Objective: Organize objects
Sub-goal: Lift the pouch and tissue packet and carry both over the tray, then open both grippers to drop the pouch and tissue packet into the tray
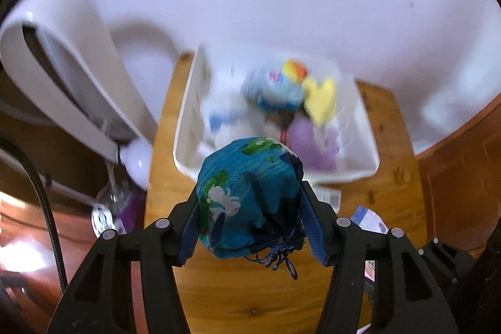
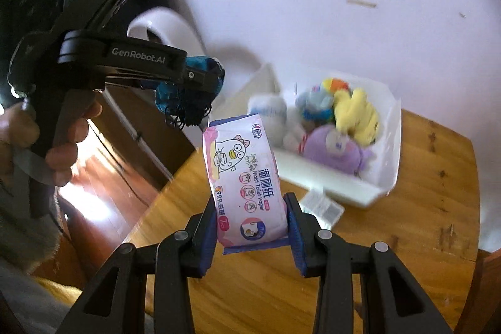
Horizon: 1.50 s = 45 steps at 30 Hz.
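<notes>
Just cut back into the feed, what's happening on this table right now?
A person is tidying with both grippers loaded. The left gripper is shut on a blue patterned drawstring pouch, and the right gripper is shut on a pink-and-white pack of moist toilet paper. Both are held above the wooden table, short of the white plastic bin already holding plush toys.

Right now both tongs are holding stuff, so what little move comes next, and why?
Probably carry the blue pouch forward over the white bin and let go. The left tongs grip it just short of the bin, where plush toys already lie. The right tongs hold the wipes pack farther back.
</notes>
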### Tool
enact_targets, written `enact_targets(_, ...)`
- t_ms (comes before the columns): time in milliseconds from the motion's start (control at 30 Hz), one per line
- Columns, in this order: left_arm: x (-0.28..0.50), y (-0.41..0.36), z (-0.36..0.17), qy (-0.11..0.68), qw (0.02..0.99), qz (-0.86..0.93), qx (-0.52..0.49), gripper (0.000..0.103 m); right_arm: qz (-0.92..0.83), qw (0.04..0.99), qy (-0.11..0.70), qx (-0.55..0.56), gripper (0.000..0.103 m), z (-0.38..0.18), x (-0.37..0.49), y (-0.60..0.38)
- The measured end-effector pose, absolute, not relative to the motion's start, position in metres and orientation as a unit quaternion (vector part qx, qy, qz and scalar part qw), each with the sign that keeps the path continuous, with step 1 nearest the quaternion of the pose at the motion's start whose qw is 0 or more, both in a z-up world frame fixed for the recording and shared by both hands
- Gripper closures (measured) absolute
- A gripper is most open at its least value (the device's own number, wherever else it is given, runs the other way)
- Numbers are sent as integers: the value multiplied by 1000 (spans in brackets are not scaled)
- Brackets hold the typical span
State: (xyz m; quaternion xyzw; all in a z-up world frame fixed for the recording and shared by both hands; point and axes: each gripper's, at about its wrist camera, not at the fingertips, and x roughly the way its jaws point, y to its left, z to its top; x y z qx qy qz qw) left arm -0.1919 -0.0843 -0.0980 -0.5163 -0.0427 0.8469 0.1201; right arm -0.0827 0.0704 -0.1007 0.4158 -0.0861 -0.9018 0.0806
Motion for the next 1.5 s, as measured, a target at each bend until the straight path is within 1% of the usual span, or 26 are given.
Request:
enact_targets(200,-227,-94,-58,-30,115,874,-471,42,-908,55,-112,400,63,-78,-110,86)
enact_targets(500,-287,-85,-26,-1,96,886,-455,42,-895,15,-149,421,63,-79,-169,97)
enact_targets(800,-323,-76,-25,6,89,879,-469,42,-878,-11,-196,436,63,-89,-206,110)
enact_targets(1200,-342,-66,-40,30,78,873,-480,42,-875,-21,-197,442,62,-91,-225,113)
enact_targets(1400,-347,-63,-43,40,71,875,-477,42,-874,-16,-191,447,58,-93,-227,113)
enact_targets(1500,-352,-60,-46,45,66,875,-478,40,-874,-17,-188,448,51,-94,-226,113)
